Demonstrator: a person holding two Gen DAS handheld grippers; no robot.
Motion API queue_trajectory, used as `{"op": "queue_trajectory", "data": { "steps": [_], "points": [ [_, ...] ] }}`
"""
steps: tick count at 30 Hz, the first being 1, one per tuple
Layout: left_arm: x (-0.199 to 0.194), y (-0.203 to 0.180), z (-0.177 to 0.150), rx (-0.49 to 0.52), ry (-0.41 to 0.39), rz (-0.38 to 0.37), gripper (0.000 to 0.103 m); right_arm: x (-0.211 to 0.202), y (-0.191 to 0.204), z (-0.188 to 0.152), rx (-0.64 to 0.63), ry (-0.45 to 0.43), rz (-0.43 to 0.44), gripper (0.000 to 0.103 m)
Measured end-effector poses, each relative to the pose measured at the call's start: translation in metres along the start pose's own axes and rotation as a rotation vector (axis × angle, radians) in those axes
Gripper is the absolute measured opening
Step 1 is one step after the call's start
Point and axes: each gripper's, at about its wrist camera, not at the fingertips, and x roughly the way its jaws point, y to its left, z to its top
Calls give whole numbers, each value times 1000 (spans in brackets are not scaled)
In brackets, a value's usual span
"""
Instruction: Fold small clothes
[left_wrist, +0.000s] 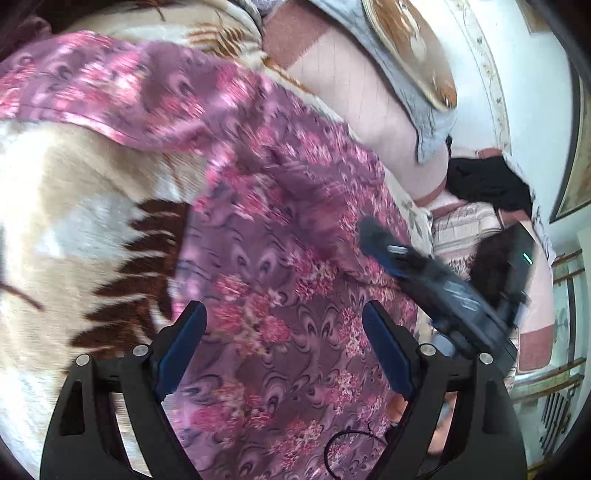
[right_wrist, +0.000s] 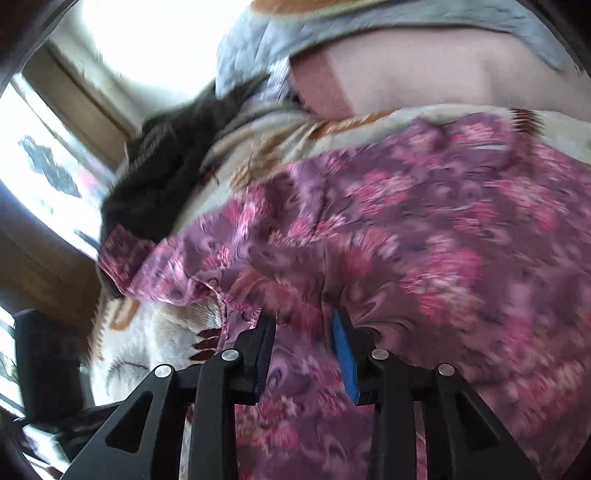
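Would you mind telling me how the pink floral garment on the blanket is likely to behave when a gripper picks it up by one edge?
The pink floral garment will probably hang limp: it lies in soft folds over the blanket. Its sheen suggests thin, somewhat slippery cloth, so a shallow pinch may slide off. It looks light, so it may drag and bunch rather than stay spread.

thin printed cloth garment (left_wrist: 280, 236) w/ slight sheen; fuzzy plush blanket (left_wrist: 74, 192); matt black plastic fingers (left_wrist: 184, 332)

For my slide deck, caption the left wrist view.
Open left tongs hover over a pink floral garment spread on a blanket.
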Motion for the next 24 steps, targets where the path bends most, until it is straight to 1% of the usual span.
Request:
{"op": "queue_trajectory", "data": {
  "steps": [1, 2, 5, 7, 8, 9, 10, 11, 12, 13, 14, 15, 16, 17, 18, 19, 20, 21, 22, 23, 24],
  "points": [
    [10, -7, 1, 9, 20, 7, 87, -21, -19, -4, 60, -61, -3, 39],
    [18, -12, 3, 14, 36, 14, 87, -34, -36, -8, 117, -97, -16, 43],
    [46, -26, 11, 22, 74, 39, 87, -66, -93, -17, 276, -162, -59, 44],
    [64, -32, 20, -1, 91, 60, 87, -91, -144, -24, 417, -201, -102, 44],
    [67, -32, 22, -10, 91, 61, 87, -99, -167, -28, 493, -219, -112, 44],
    [71, -34, 27, -21, 80, 72, 85, -107, -194, -36, 597, -252, -108, 44],
    [72, -37, 30, -27, 69, 81, 83, -112, -214, -40, 672, -274, -103, 44],
    [71, -39, 32, -30, 56, 82, 70, -115, -228, -42, 723, -288, -100, 44],
    [72, -43, 38, -27, 50, 84, 43, -116, -246, -42, 780, -305, -80, 44],
    [75, -46, 42, -24, 60, 84, 30, -114, -259, -40, 815, -317, -38, 44],
    [75, -48, 44, -23, 65, 88, 18, -111, -272, -36, 845, -325, 21, 43],
    [74, -51, 48, -19, 59, 99, 17, -109, -279, -32, 858, -335, 54, 24],
    [72, -53, 51, -9, 44, 108, 17, -112, -281, -27, 855, -358, 64, 6],
    [70, -54, 53, -2, 34, 111, 17, -116, -281, -24, 842, -391, 57, 4],
    [69, -53, 53, -1, 27, 111, 18, -124, -281, -23, 831, -437, 60, 4],
    [69, -52, 53, -3, 24, 122, 17, -129, -281, -25, 829, -465, 71, 3],
    [70, -47, 54, -4, 25, 149, 17, -131, -282, -29, 831, -474, 62, 3],
    [75, -41, 52, -7, 39, 178, 18, -129, -286, -36, 833, -454, 22, 3],
    [82, -34, 50, -22, 65, 203, 17, -123, -289, -41, 838, -411, -17, 3],
    [84, -28, 49, -40, 78, 198, 17, -115, -294, -47, 848, -350, -53, 3],
    [80, -24, 46, -50, 67, 171, 17, -111, -296, -55, 854, -327, -36, 2]
  ]
}}
